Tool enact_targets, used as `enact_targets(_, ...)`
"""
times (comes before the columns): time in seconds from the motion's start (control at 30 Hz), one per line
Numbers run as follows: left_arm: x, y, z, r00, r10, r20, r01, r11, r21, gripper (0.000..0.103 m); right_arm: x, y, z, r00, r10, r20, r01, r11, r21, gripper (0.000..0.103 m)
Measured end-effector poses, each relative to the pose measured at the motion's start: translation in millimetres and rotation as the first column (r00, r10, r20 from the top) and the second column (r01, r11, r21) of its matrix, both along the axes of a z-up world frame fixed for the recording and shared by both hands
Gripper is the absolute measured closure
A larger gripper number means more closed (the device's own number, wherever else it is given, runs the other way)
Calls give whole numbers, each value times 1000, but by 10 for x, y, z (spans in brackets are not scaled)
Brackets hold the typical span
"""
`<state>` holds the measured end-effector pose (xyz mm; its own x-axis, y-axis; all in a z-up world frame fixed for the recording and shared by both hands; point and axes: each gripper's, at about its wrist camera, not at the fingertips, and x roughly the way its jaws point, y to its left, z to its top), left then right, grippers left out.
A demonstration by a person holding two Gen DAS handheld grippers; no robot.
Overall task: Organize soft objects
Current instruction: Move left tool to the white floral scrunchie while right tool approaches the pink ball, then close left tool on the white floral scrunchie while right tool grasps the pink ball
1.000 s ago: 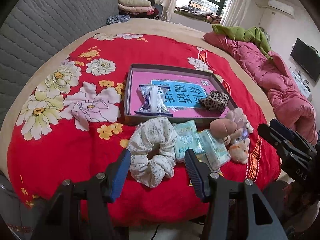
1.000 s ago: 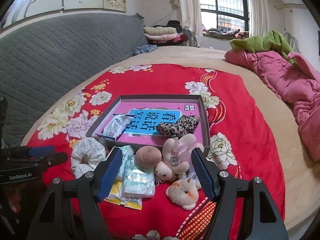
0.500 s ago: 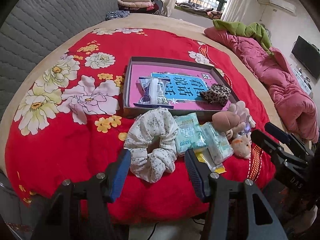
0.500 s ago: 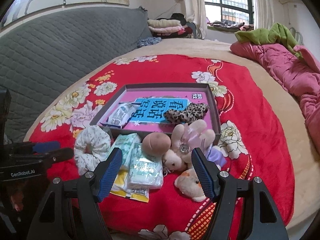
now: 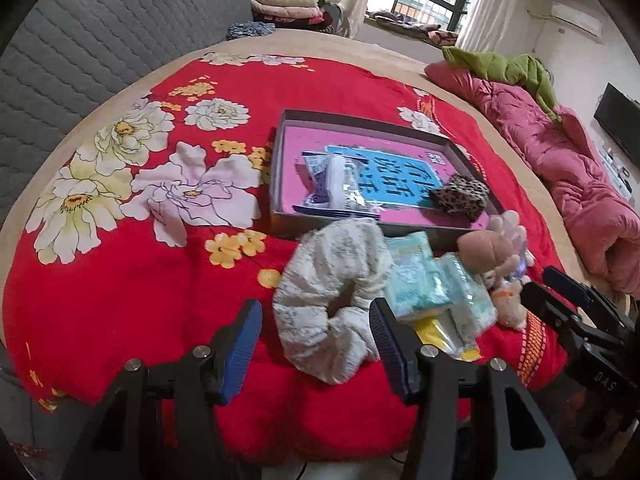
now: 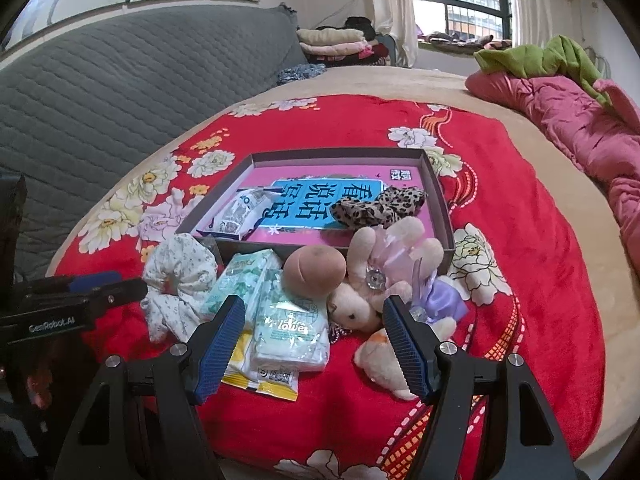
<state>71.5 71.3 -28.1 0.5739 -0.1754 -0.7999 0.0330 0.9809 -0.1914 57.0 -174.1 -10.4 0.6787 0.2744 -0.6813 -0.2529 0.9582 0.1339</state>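
A white floral scrunchie (image 5: 332,296) (image 6: 180,280) lies on the red blanket just ahead of my left gripper (image 5: 316,328), whose jaws stand open and apart from it. Beside the scrunchie lie green tissue packs (image 5: 436,292) (image 6: 276,308) and a heap of small plush toys (image 6: 360,276) (image 5: 492,252). My right gripper (image 6: 314,332) is open above the tissue packs and toys, holding nothing. Behind them sits a shallow box (image 5: 280,168) (image 6: 436,192) with a pink floor, holding a wrapped pack (image 5: 340,184) (image 6: 240,212) and a leopard-print scrunchie (image 5: 460,198) (image 6: 376,206).
The red flowered blanket (image 5: 140,240) covers a beige bed with a grey quilted headboard (image 6: 120,80). A pink quilt (image 5: 560,168) and a green cloth (image 6: 540,56) lie along the far right. Folded clothes (image 6: 332,40) are stacked by the window.
Both grippers have sunk a little toward the bed, so the scrunchie, tissue packs and toys look larger and closer. Jaws stay equally wide; nothing on the blanket has moved.
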Motion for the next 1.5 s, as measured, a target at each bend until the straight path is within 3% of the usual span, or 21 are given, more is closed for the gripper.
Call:
enact_targets(0.27,117,56,-142,1000,-5,19,5,1000,-2,47,70,29,-104,1000,11,-13,-11,1000,21,30)
enact_targets(0.73,270,121,-309,999,-33,23,35,997,-74,48,232,63,-242,999,-7,-39,8,999,32,30)
enact_targets(1.13,287,105,-301,996,-75,47,80,989,-122,76,421,91,-287,998,-45,-43,47,998,31,30)
enact_targets(1.5,295,164,-300,994,-90,62,100,977,-187,84,549,188,-306,999,-21,-23,22,999,24,30)
